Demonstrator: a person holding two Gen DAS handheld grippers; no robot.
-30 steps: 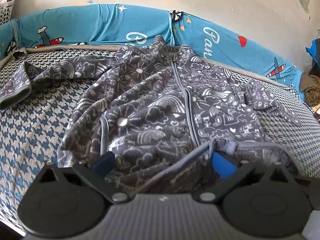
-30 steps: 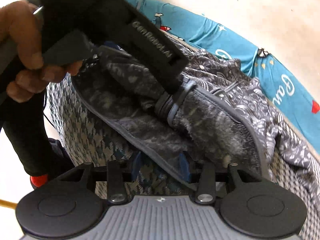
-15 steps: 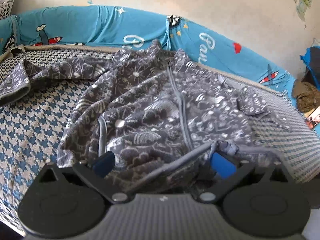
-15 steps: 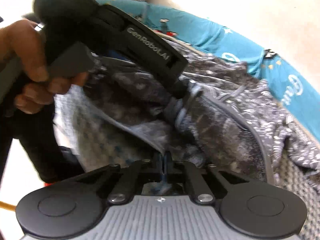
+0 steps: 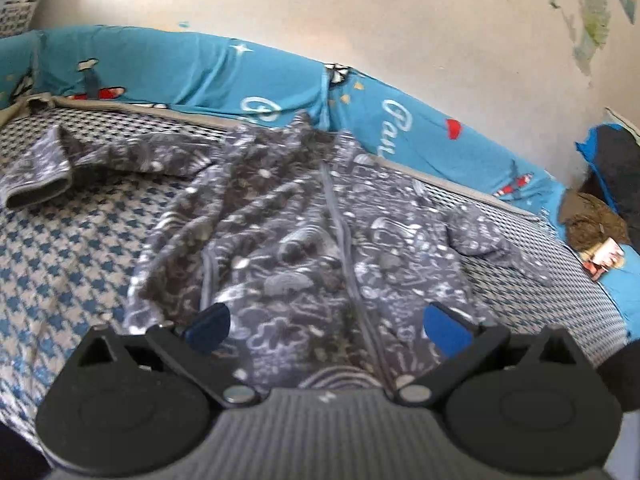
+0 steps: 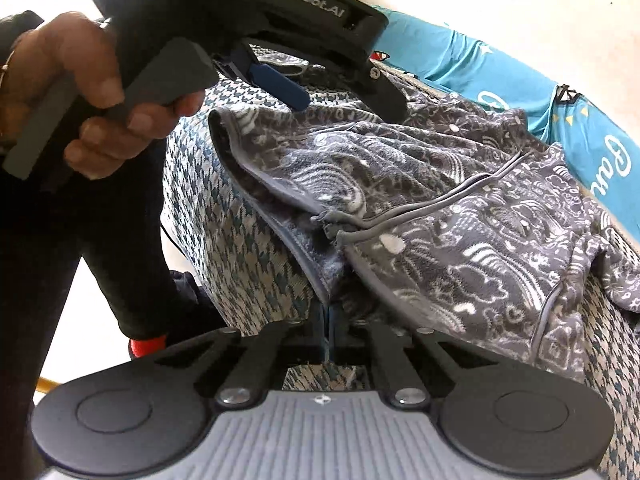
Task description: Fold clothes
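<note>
My right gripper (image 6: 329,312) pinches the fleece jacket's (image 5: 304,248) hem; left gripper (image 5: 326,322) gapes wide above it. Jacket lies spread on the bed (image 5: 72,248), sleeves out, folding barely begun.

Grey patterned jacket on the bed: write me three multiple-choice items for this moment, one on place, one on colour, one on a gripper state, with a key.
1. Where does the jacket lie?
A. on the houndstooth bed cover
B. in a laundry basket
C. on a hanger

2. What colour is the sheet along the wall behind the bed?
A. red
B. turquoise blue
C. plain white

3. How does the right gripper stand?
A. wide open above the cloth
B. shut on a book
C. shut on the jacket's bottom hem

Key: 1 A, the jacket is spread over the checked cover; 2 B, the printed sheet is turquoise; 3 C, the right wrist view shows the jaws together with the hem edge pinched between them.
</note>
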